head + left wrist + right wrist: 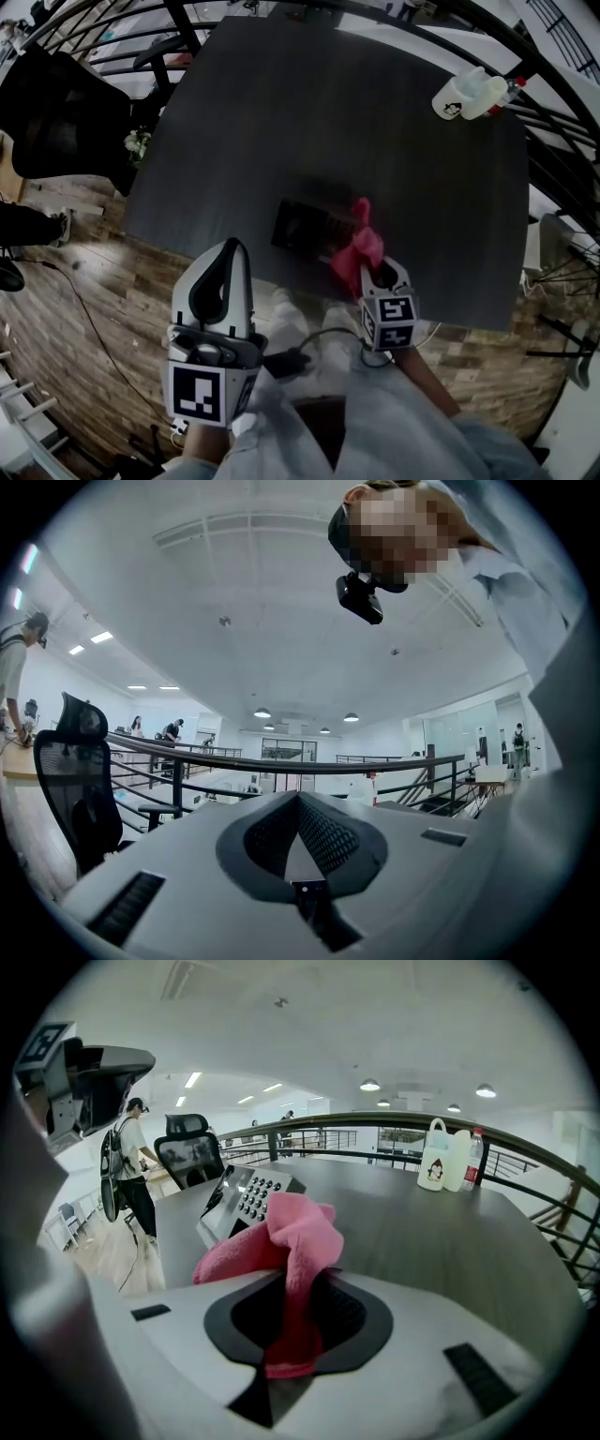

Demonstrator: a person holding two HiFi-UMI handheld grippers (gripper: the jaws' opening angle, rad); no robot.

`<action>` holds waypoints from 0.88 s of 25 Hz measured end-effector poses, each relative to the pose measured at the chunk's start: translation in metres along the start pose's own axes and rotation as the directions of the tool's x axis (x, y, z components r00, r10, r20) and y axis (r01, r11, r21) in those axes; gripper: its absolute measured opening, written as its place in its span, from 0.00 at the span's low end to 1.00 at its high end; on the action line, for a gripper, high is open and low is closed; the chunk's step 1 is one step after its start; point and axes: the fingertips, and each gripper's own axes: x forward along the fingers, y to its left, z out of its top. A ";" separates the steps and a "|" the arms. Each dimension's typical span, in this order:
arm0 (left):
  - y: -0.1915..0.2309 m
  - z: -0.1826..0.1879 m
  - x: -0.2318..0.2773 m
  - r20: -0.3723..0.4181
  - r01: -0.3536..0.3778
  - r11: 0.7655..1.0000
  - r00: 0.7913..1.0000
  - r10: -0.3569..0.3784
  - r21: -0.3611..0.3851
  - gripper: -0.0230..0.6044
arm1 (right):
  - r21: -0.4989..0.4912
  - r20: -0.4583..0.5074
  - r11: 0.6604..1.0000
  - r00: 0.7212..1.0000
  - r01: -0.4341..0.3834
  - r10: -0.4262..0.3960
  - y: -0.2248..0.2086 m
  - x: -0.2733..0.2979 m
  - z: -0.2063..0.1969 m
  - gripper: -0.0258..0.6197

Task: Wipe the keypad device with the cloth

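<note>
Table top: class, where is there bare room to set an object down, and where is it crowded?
Bare: on the table, the whole far-left stretch beyond the keypad device, and the wide strip between it and the white jugs in the far right corner. Crowded: the near edge, where the right gripper holds the pink cloth at the device's right end.

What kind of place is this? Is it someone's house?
Not a house, probably a big open office: there is a mesh office chair, a long metal railing and rows of ceiling lights.
</note>
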 end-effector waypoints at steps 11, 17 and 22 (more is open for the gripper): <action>-0.010 0.012 0.012 0.035 0.086 0.996 0.996 -0.086 0.005 0.04 | 0.085 0.036 0.996 0.999 0.031 -0.034 -0.002 -0.035 0.007 0.15; -0.016 0.019 0.014 0.055 0.111 0.994 0.992 -0.112 0.013 0.04 | 0.088 0.160 0.994 0.984 0.060 -0.074 -0.013 -0.055 0.055 0.15; -0.016 0.027 0.013 0.080 0.119 0.993 0.989 -0.121 0.022 0.04 | 0.077 0.279 0.995 0.957 0.058 -0.077 -0.011 -0.070 0.102 0.15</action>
